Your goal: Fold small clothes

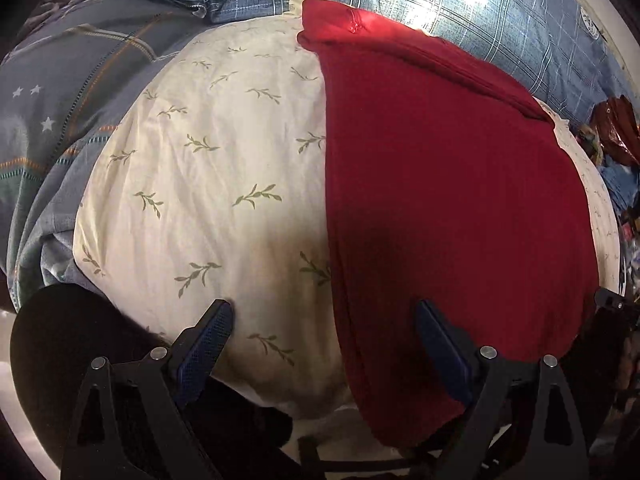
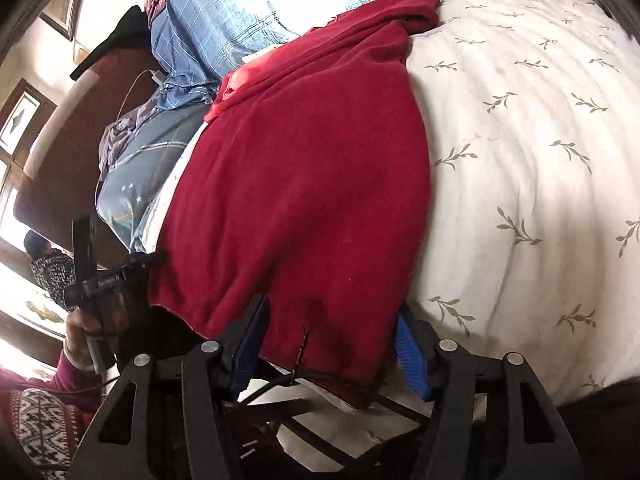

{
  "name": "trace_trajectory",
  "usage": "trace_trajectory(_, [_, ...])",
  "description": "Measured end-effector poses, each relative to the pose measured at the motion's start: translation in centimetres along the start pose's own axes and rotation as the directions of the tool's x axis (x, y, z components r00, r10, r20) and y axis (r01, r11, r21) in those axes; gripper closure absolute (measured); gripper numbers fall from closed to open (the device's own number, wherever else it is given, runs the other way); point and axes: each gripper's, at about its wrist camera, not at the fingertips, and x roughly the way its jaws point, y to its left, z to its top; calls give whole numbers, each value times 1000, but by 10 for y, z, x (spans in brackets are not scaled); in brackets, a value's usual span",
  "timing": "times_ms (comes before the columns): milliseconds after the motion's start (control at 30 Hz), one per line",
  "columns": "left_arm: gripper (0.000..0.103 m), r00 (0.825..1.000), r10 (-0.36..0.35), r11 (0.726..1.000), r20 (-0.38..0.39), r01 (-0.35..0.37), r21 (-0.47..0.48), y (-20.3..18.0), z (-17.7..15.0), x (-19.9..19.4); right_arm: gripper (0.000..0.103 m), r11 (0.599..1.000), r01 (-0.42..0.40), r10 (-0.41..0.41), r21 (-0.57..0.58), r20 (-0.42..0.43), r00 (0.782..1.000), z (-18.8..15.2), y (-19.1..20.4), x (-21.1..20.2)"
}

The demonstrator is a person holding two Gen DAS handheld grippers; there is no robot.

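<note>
The red garment [image 1: 452, 208] lies spread on a cream pillow with a leaf print [image 1: 208, 168], its near hem hanging over the pillow's near edge and its far end bunched into a thick roll. In the left wrist view it covers the right part of the pillow; in the right wrist view, the left part. The left gripper [image 1: 324, 316] hangs over the near edge, fingers [image 1: 208, 336] spread wide, one over bare pillow and the other over the red cloth, nothing pinched. The right gripper [image 2: 332, 324] straddles the near hem, its blue fingers [image 2: 410, 356] spread on either side of the cloth and not pressing it. Beyond the pillow lies a blue checked cover [image 1: 460, 0], sunlit in patches. At the far left of the right wrist view, a hand [image 2: 86, 332] grips the other gripper's handle.
</note>
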Motion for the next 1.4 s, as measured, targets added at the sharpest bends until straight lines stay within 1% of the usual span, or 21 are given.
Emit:
trace_trajectory(100, [12, 1000, -10, 1000, -16, 9, -19, 0, -2, 2, 40, 1000, -6, 6, 5, -10, 1000, 2, 1, 0])
trace_trajectory(167, [19, 1000, -17, 999, -23, 16, -45, -1, -3, 2, 42, 1000, -15, 15, 14, -13, 1000, 4, 0, 0])
trace_trajectory(200, [27, 999, -24, 998, -28, 22, -56, -1, -4, 2, 43, 1000, -13, 13, 11, -12, 1000, 3, 0, 0])
trace_trajectory(233, [31, 999, -28, 998, -34, 26, -62, -1, -3, 3, 43, 1000, -16, 16, 4, -12, 1000, 3, 1, 0])
trace_trajectory(333, [36, 999, -26, 998, -35, 24, -57, -6, -4, 0, 45, 999, -44, 44, -10, -20, 999, 3, -3, -1])
trace_trajectory(533, [38, 999, 2, 1000, -35, -3, -31, -15, -6, 1, 50, 998, -56, 55, -30, -35, 998, 6, -1, 1])
trace_trajectory(600, [38, 999, 16, 1000, -32, -17, -22, -19, -7, 3, 52, 998, -51, 50, -41, -36, 998, 7, 1, 3])
trace_trajectory(700, [38, 999, 30, 999, -30, -30, -15, -23, -8, 6, 52, 998, -50, 48, -45, -32, 998, 8, 2, 6])
trace_trajectory(767, [38, 999, 33, 999, -30, -34, -12, -25, -8, 7, 52, 997, -40, 38, -66, -34, 999, 8, 5, 7])
trace_trajectory(800, [37, 999, 34, 999, -29, -35, -11, -25, -9, 8, 54, 996, -32, 29, -82, -34, 999, 8, 8, 8])
trace_trajectory(833, [37, 999, 37, 999, -26, -37, -10, -26, -10, 8, 58, 996, -26, 24, -91, -29, 999, 8, 9, 8])
trace_trajectory(867, [37, 999, 40, 999, -24, -40, -7, -27, -10, 9, 72, 995, -22, 20, -98, -20, 1000, 8, 10, 8])
trace_trajectory(900, [37, 999, 43, 999, -23, -43, -4, -27, -10, 9, 81, 994, -16, 15, -104, -11, 1000, 8, 11, 8])
trace_trajectory(1067, [37, 999, 44, 999, -19, -44, 0, -29, -13, 12, 81, 996, -25, 23, -89, -16, 1000, 8, 6, 8])
trace_trajectory(1100, [37, 999, 43, 999, -21, -43, 0, -28, -13, 11, 80, 996, -25, 24, -89, -18, 1000, 8, 6, 9])
trace_trajectory(1167, [37, 999, 44, 999, -22, -44, 1, -29, -12, 12, 78, 995, -19, 17, -99, -21, 1000, 7, 8, 10])
trace_trajectory(1333, [38, 999, 43, 999, -20, -43, 5, -27, -13, 11, 79, 993, 0, -2, -117, -20, 1000, 7, 12, 10])
trace_trajectory(1367, [39, 999, 41, 999, -21, -41, 5, -26, -12, 10, 82, 993, 2, -3, -117, -13, 1000, 7, 12, 8])
trace_trajectory(1400, [47, 999, 29, 1000, -23, -29, 8, -25, -13, 9, 86, 993, 0, -1, -117, -6, 1000, 7, 12, 7])
